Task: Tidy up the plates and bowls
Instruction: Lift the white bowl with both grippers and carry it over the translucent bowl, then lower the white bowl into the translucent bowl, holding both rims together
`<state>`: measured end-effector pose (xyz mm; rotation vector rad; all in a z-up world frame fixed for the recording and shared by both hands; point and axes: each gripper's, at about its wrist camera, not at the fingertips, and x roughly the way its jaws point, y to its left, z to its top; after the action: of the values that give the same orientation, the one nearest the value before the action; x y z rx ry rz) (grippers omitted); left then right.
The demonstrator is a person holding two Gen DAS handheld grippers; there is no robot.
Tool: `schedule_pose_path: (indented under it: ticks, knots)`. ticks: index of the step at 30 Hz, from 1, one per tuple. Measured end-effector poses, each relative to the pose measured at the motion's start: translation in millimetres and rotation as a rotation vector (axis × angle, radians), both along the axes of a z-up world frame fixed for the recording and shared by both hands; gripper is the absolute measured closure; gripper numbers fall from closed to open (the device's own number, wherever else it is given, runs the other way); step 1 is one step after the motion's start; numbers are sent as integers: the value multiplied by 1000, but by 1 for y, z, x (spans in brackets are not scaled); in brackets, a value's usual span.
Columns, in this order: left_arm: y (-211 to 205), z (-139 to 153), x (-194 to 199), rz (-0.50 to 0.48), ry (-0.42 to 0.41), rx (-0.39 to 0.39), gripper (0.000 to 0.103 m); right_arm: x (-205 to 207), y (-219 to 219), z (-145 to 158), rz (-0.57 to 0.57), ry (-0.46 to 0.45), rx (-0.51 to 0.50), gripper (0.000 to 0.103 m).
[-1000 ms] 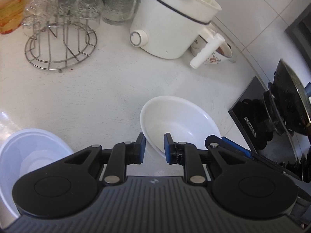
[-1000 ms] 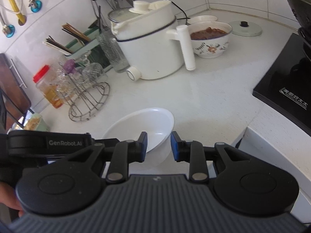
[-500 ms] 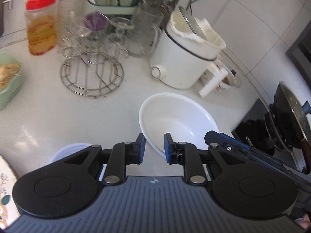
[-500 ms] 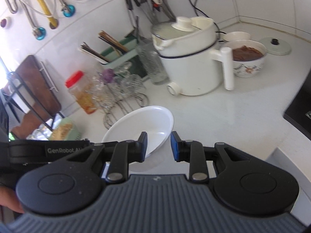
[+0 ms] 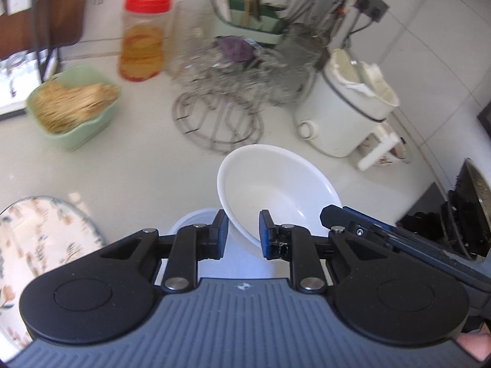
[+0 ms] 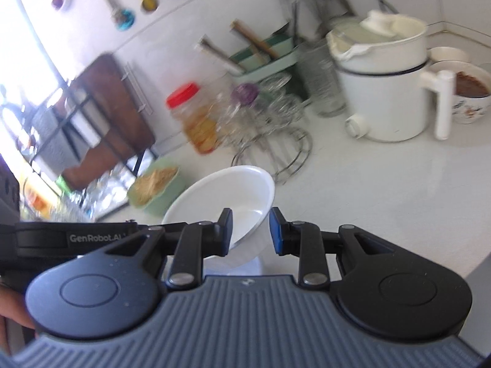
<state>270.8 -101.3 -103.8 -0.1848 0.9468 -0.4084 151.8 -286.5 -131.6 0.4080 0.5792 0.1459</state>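
Bright daylight floods both fisheye views from the left, motion blur smears the glass rack, and edges bend.

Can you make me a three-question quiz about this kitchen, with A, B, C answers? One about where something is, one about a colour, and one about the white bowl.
1. Where is the flowered bowl of brown food? A in a sink; B beside the white pot; C on a chair.
2. What colour is the jar's lid? A blue; B green; C red.
3. How is the white bowl? A held empty by the left gripper and right gripper; B upside down; C full of soup.
Answers: B, it sits by the pot's handle; C, the lid is bright red; A, both grippers pinch its rim and nothing is inside.
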Motion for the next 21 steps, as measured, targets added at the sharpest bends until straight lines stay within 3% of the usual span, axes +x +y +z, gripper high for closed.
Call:
schedule_pose_path:
  ticks: [10, 14, 19, 21]
  knots:
    - [30, -28, -16, 71, 73, 4, 78, 8, 29, -22, 118, 102, -70, 72]
    - [34, -30, -19, 83, 75, 13, 78, 7, 30, -29, 135, 135, -53, 72]
    - [40, -28, -20, 97, 83, 5, 60, 7, 29, -30, 107, 121, -50, 72]
    - [43, -29, -19, 98, 95, 10, 60, 8, 26, -31, 96, 122, -25, 72]
